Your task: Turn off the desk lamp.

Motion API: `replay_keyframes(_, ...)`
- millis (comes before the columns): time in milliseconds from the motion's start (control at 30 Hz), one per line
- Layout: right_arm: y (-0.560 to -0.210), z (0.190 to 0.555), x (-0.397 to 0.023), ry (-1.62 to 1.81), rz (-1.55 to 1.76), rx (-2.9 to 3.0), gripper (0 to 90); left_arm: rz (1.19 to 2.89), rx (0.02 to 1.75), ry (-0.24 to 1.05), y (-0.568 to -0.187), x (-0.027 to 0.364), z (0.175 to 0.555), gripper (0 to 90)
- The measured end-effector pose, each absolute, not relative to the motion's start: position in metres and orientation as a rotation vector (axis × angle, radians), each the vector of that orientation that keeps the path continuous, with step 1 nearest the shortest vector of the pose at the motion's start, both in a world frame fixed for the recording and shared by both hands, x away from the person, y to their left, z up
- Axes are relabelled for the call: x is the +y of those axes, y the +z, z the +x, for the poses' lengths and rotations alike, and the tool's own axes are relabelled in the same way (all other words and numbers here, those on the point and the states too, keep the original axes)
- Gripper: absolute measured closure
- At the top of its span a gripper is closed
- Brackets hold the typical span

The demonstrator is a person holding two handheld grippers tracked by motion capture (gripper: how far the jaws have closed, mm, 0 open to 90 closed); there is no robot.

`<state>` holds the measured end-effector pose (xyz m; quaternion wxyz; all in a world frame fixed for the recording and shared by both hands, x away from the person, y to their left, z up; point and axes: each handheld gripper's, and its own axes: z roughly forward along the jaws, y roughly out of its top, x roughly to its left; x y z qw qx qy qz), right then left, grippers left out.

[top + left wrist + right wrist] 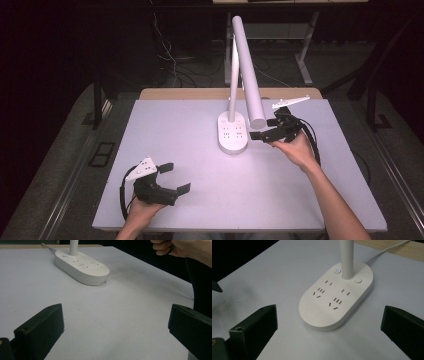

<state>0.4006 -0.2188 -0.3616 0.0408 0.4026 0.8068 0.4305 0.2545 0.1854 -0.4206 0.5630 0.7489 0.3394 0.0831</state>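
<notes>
A white desk lamp stands on the white table top [175, 130]. Its oval base [232, 132] carries several sockets, and its long head [247, 70] leans forward over the base. My right gripper [263, 129] hovers open just right of the base, pointing at it with nothing between its fingers. In the right gripper view the base [334, 300] lies between and beyond the wide-open jaws, and a small button [336, 271] glows beside the stem [347, 257]. My left gripper [176, 177] is open and empty near the front left of the table. From it, the base [82, 266] lies far ahead.
The lamp's white cable [384, 251] runs off the back over a wooden strip [200, 93]. The hand [180, 247] holding the right gripper appears at the top right of the left gripper view. Dark floor, cables and table legs surround the table.
</notes>
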Motion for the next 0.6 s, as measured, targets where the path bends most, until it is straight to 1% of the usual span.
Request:
replay_keyframes(167, -0.362, 0.412, -0.213, 1.307, 1.249, 2.478, 0.7, 1.764, 0.799, 0.195, -0.421, 0.186, 0.255, 0.0)
replay_keyframes(200, -0.362, 0.414, -0.213, 1.31, 1.252, 2.479, 3.7, 1.765, 0.798, 0.196, -0.421, 0.186, 0.255, 0.0)
replay_keyframes(267, -0.362, 0.416, -0.212, 1.323, 1.243, 2.481, 5.3, 1.764, 0.798, 0.195, -0.421, 0.186, 0.255, 0.0)
replay_keyframes(500, -0.365, 0.431, -0.207, 1.304, 1.262, 2.483, 7.4, 1.76, 0.802, 0.192, -0.421, 0.187, 0.255, 0.0)
replay_keyframes(533, -0.366, 0.434, -0.207, 1.32, 1.267, 2.483, 10.6, 1.759, 0.803, 0.192, -0.421, 0.187, 0.255, 0.0)
replay_keyframes(600, -0.366, 0.435, -0.207, 1.328, 1.271, 2.477, 12.4, 1.759, 0.803, 0.192, -0.421, 0.186, 0.255, 0.0)
